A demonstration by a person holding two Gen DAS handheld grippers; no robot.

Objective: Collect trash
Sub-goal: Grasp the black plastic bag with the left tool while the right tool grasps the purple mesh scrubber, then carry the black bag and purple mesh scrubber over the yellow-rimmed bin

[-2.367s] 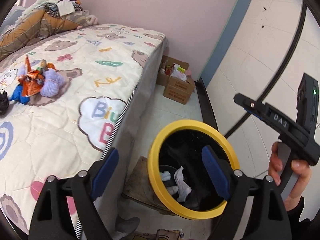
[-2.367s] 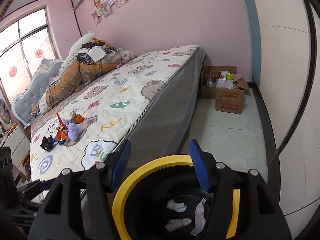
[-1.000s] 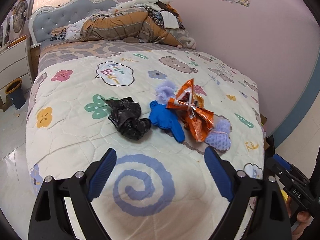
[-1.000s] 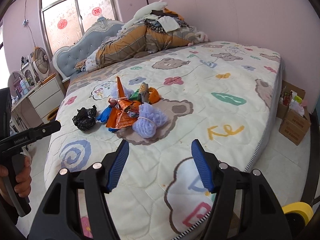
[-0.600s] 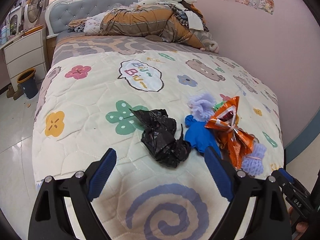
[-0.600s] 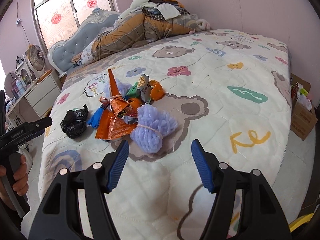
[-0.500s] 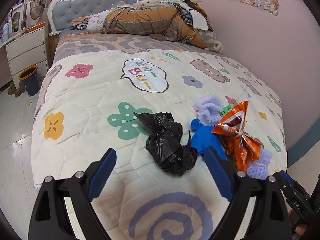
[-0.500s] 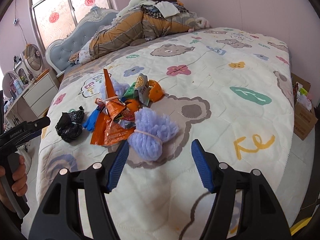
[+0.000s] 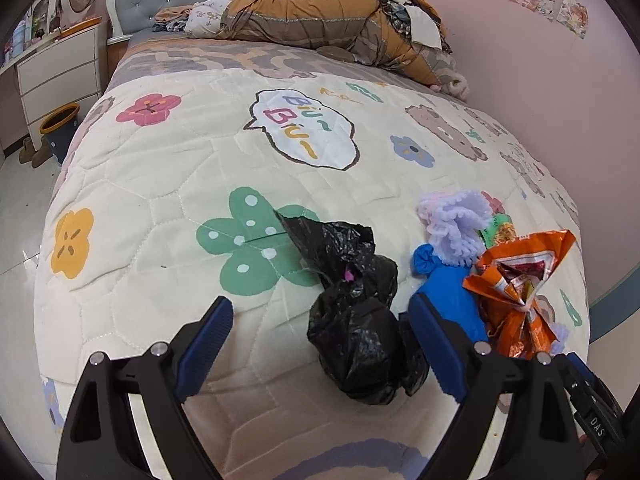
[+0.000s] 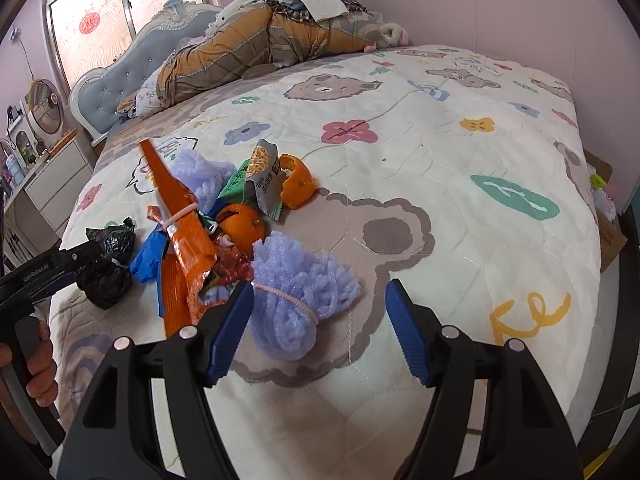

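Observation:
A pile of trash lies on the quilted bed. In the left wrist view, a crumpled black plastic bag (image 9: 354,316) lies between the fingers of my open, empty left gripper (image 9: 320,344). Beside it are a blue glove (image 9: 448,292), an orange snack wrapper (image 9: 516,280) and purple foam netting (image 9: 454,220). In the right wrist view, my open, empty right gripper (image 10: 320,320) hovers over a purple foam net bundle (image 10: 300,296). Behind it lie the orange wrapper (image 10: 180,224), orange peels (image 10: 298,184), a grey snack packet (image 10: 264,180) and the black bag (image 10: 106,264).
The bed quilt (image 9: 180,152) is bare to the left. Folded bedding (image 9: 320,16) is piled at the headboard. A white nightstand (image 9: 56,68) and a small bin (image 9: 60,124) stand left of the bed. A cardboard box (image 10: 608,236) sits on the floor at right.
Both grippers have swung from the yellow-rimmed bin to the bed and closed in on the trash pile, left toward the black bag, right toward the purple foam net.

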